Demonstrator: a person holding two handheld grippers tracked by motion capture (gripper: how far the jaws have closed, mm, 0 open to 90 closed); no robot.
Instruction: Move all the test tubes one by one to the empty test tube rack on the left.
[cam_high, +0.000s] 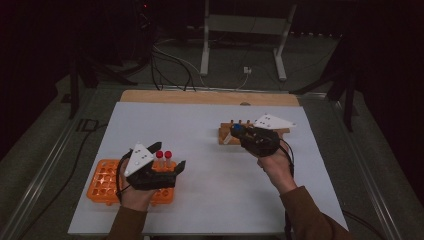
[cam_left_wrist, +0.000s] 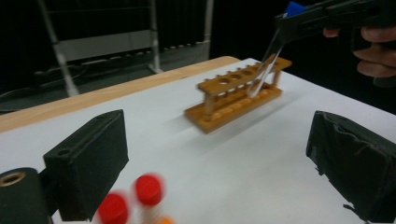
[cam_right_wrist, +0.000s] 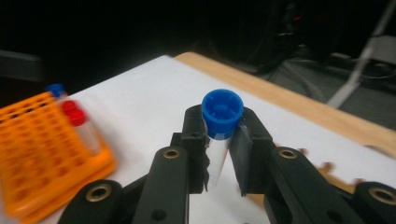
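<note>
A clear tube with a blue cap (cam_right_wrist: 222, 111) is clamped just under its cap in my right gripper (cam_right_wrist: 218, 133), which is shut on it. In the high view this gripper (cam_high: 240, 134) holds the tube tilted over the left end of a wooden tube rack (cam_high: 225, 136). The left gripper view shows the tube's lower end (cam_left_wrist: 264, 70) at the wooden rack's (cam_left_wrist: 233, 95) holes. My left gripper (cam_high: 168, 156) is open above the orange rack (cam_high: 102, 182), its jaws on either side of two red-capped tubes (cam_high: 164, 156). The red caps (cam_left_wrist: 148, 189) are blurred between its pads (cam_left_wrist: 88, 170).
The orange rack (cam_right_wrist: 37, 154) also holds a blue-capped tube (cam_right_wrist: 56, 88) at its far side. A white sheet (cam_high: 200, 125) covers the table, with a wooden strip (cam_high: 210, 97) along the far edge. Metal frame legs (cam_high: 205, 45) and cables lie on the floor beyond.
</note>
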